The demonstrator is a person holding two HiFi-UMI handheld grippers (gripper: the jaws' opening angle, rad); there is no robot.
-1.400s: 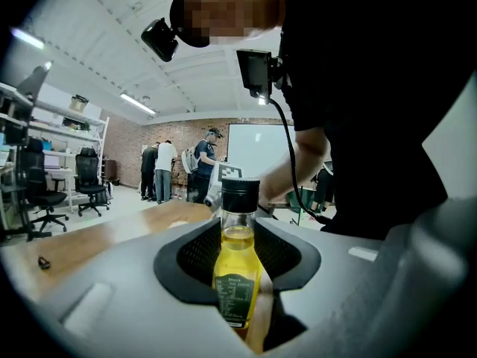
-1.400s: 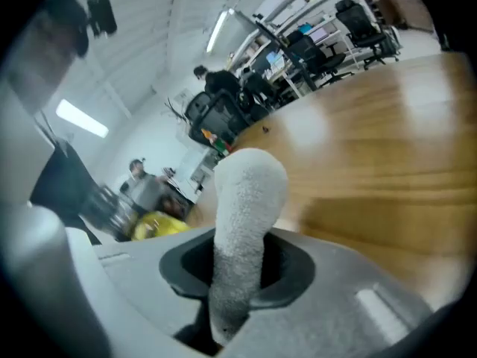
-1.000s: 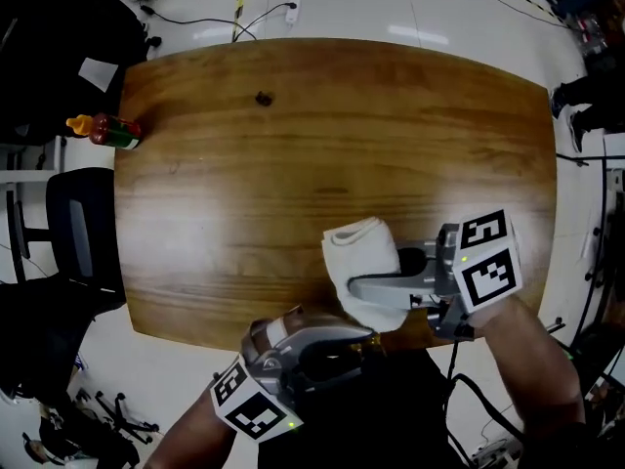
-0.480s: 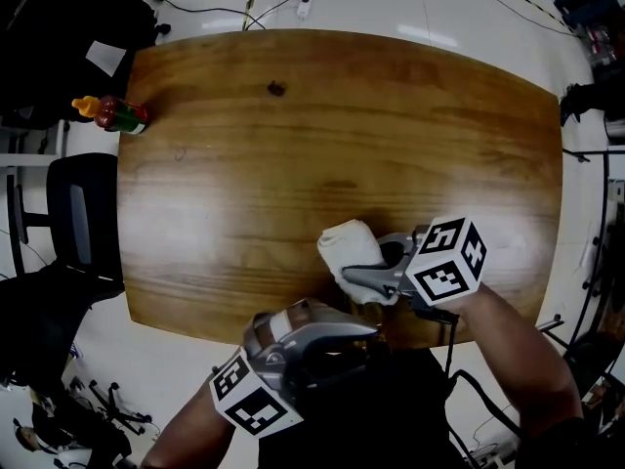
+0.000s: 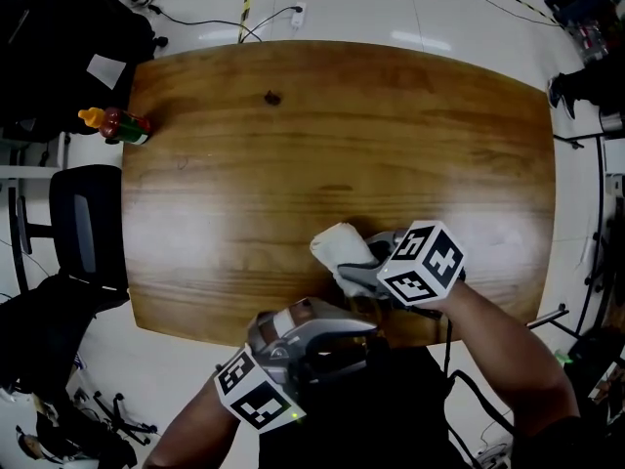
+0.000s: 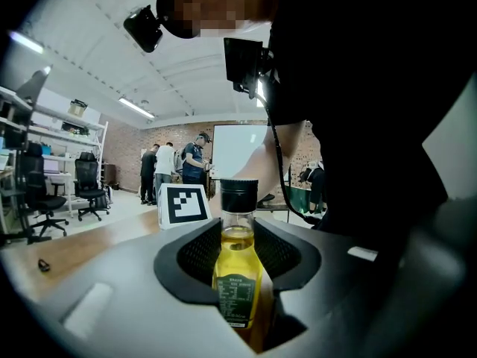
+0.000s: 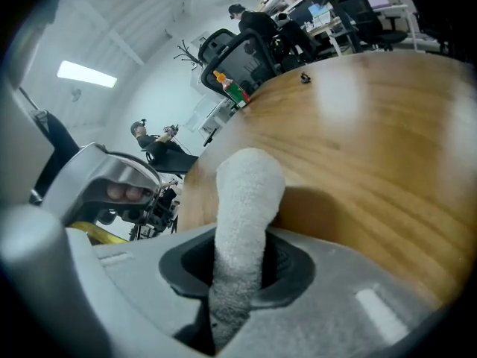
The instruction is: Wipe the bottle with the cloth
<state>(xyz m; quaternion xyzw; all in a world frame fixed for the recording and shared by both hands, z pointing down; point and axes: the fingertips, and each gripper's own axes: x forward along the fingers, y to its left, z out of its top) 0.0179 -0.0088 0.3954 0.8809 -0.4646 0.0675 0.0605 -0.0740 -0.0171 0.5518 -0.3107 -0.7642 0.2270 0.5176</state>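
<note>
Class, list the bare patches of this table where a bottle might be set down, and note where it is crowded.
Free: the middle and right side of the table, from the dark speck down to the cloth; also the left side, nearer than the red bottle. Crowded: the near edge, where the left gripper and right gripper meet.

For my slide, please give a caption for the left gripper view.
The left hand-held gripper grips an upright bottle of yellow liquid with a black cap.

We see our left gripper (image 6: pixel 239 263) with its jaws pressed on either side of an upright bottle (image 6: pixel 238 237) of yellow liquid with a black cap, a marker cube (image 6: pixel 183 204) just behind it above the wooden table (image 6: pixel 82 248), and people (image 6: pixel 175 171) standing far back.
</note>
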